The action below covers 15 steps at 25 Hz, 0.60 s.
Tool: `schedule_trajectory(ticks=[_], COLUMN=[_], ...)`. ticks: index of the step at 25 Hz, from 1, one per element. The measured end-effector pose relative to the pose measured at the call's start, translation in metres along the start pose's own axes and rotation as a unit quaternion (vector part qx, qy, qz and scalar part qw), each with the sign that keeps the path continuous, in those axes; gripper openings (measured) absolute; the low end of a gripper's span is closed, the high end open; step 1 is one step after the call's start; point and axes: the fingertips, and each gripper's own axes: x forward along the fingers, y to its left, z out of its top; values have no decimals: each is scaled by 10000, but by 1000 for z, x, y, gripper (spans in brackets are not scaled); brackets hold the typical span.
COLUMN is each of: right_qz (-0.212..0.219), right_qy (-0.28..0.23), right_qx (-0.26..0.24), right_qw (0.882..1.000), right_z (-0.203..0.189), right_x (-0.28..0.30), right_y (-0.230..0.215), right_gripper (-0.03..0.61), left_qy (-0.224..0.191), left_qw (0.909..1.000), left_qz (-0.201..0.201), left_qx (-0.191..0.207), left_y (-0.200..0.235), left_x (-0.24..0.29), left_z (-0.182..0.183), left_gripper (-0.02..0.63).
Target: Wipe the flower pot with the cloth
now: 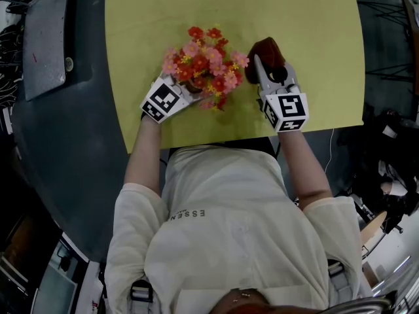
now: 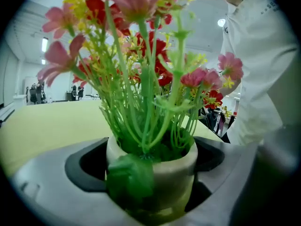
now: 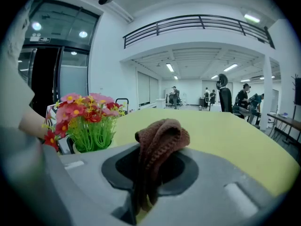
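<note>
Gripping the cream flower pot (image 2: 171,171) with the left gripper (image 1: 186,91), both jaws closed against its sides just below the rim, under a spray of green plastic stems and red and pink artificial flowers (image 1: 206,61). Sitting over the yellow-green table (image 1: 314,38), near the edge closest to the person; impossible to tell whether standing on it or lifted slightly. Pinching a brown knitted cloth (image 3: 160,135) in the right gripper (image 1: 272,77), just to the right of the flower pot, with the fabric bunched above the jaws and a fold trailing down between them. Not touching the pot with the cloth yet, to judge by the strip of bare table between them in the right gripper view.

Looks like both grasps made and the wiping stroke not yet begun. Calls next for bringing the cloth leftward onto the pot's exposed wall, below the flowers, and rubbing around it while keeping the left grasp firm. Needs a low approach, since the blooms overhang the pot on the cloth's side and could snag the knit or tip the pot. Probably needs a turn of the pot as well, to reach the parts covered by the left jaws.
</note>
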Motion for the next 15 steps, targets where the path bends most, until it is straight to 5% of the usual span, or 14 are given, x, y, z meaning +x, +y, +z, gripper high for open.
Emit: schedule_trajectory(ticks=[11,15], right_qz=[-96,2], right_qy=[-25,-32], right_qx=[133,177], right_qw=[9999,9998], right_z=[3,12], right_x=[-26,-41], right_y=[23,45], right_gripper=[58,58], left_qy=[-429,-810], left_qw=[9972,9868], left_qz=[576,1312], left_qx=[-198,-493], left_y=[-9,-10], left_x=[-44,-88], left_z=[20,38], left_gripper=[580,448])
